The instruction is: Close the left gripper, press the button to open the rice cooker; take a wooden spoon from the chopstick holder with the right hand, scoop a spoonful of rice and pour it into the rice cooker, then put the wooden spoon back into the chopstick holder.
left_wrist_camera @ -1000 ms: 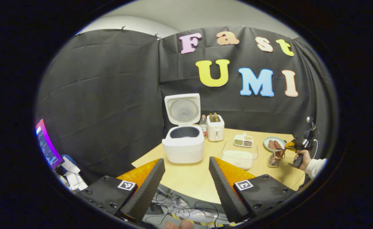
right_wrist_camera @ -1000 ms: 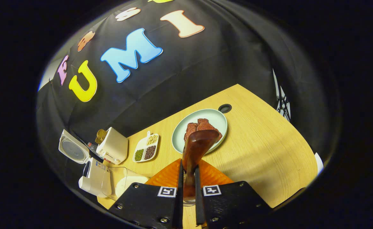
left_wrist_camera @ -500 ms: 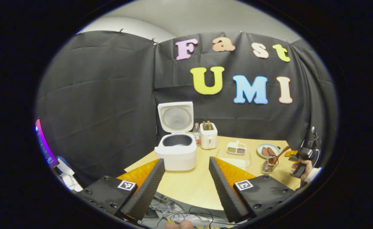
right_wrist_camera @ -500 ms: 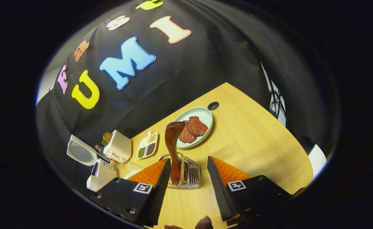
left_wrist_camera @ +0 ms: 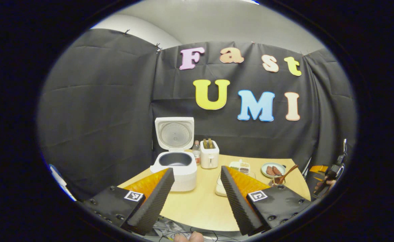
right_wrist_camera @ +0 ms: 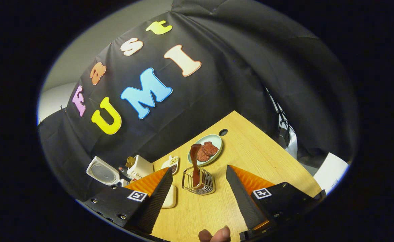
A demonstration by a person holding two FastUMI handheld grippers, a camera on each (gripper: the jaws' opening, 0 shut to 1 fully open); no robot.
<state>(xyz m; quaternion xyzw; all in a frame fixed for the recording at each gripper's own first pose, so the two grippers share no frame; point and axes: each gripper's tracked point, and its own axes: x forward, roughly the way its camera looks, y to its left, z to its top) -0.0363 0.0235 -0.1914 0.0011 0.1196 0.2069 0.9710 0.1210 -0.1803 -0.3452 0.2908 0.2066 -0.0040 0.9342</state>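
A: Right gripper [right_wrist_camera: 197, 198]: fingers spread wide, nothing between them, held above the table [right_wrist_camera: 267, 158]. Just ahead, framed by the gap: chopstick holder [right_wrist_camera: 198, 181], a wire basket standing upright, with the wooden spoon [right_wrist_camera: 195, 161] planted in it, bowl end up and leaning slightly. Spoon touched by neither finger.

B: Beyond the holder?

A: Plate [right_wrist_camera: 213, 153] with reddish pieces directly behind; divided dish [right_wrist_camera: 171, 163] of grains ahead and to the left; toaster [right_wrist_camera: 139, 167] farther left; rice cooker [right_wrist_camera: 103, 173] farthest left, lid raised.

B: Left gripper [left_wrist_camera: 197, 195]?

A: Likewise wide apart and empty, held back off the near table edge. Rice cooker [left_wrist_camera: 176, 164] ahead and slightly left, lid upright, inner pot exposed. Bottle [left_wrist_camera: 196, 155] and toaster [left_wrist_camera: 209, 154] just right of it. Clear container of rice [left_wrist_camera: 220, 186] partly hidden behind the right-hand finger. Holder and spoon [left_wrist_camera: 286, 174] far to the right, with the other gripper [left_wrist_camera: 329, 173] and a hand on it at the edge.

B: Progress?

A: Judged nearly or fully complete. Cooker open: button step done. Spoon resting in its holder and released: return step apparently done. Whether rice lies in the pot: cannot tell, interior too dark and small. Left to do, at most: withdrawal of both grippers.
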